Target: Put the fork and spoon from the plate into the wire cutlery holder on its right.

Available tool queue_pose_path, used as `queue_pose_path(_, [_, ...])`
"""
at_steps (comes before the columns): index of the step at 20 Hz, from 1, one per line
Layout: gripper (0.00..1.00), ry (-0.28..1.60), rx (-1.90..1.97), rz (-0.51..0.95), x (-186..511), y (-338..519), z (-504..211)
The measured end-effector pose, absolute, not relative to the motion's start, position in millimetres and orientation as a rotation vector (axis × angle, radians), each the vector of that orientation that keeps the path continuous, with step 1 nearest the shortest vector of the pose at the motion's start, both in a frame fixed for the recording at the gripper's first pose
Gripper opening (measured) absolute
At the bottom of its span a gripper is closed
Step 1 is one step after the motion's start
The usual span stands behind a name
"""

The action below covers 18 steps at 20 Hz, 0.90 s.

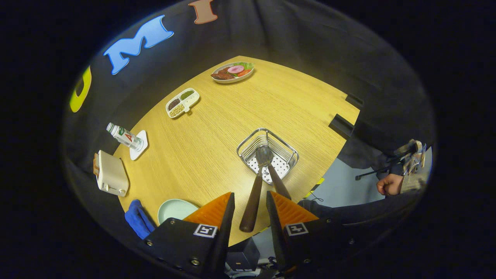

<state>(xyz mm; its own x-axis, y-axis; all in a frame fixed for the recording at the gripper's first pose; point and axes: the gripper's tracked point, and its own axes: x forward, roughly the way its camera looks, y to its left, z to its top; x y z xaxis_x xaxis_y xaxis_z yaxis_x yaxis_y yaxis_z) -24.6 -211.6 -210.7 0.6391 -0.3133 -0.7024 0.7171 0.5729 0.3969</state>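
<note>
The wire cutlery holder stands on the wooden table, just ahead of my fingers. A brown-handled spoon has its bowl inside the holder, and its handle leans back between my fingers. A second brown handle, the fork's, leans out of the holder beside it, toward the right finger. My gripper is open, with a gap on each side of the spoon handle. The pale green plate lies left of my left finger.
A blue cloth and a white toaster sit near the plate. A bottle stands on a white coaster, with a divided snack dish and a food plate beyond. A person's hand is off the table's right edge.
</note>
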Motion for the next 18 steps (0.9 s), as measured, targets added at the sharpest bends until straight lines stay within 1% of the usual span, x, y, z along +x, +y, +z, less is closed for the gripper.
queue_pose_path(8, [0.51,0.586,0.671,-0.641,-22,-213,-201])
queue_pose_path(11, [0.51,0.536,0.63,-0.627,-18,-216,-189])
queue_pose_path(14, [0.51,0.441,0.547,-0.614,-13,-221,-164])
queue_pose_path(18, [0.51,0.228,0.405,-0.559,-5,-222,-100])
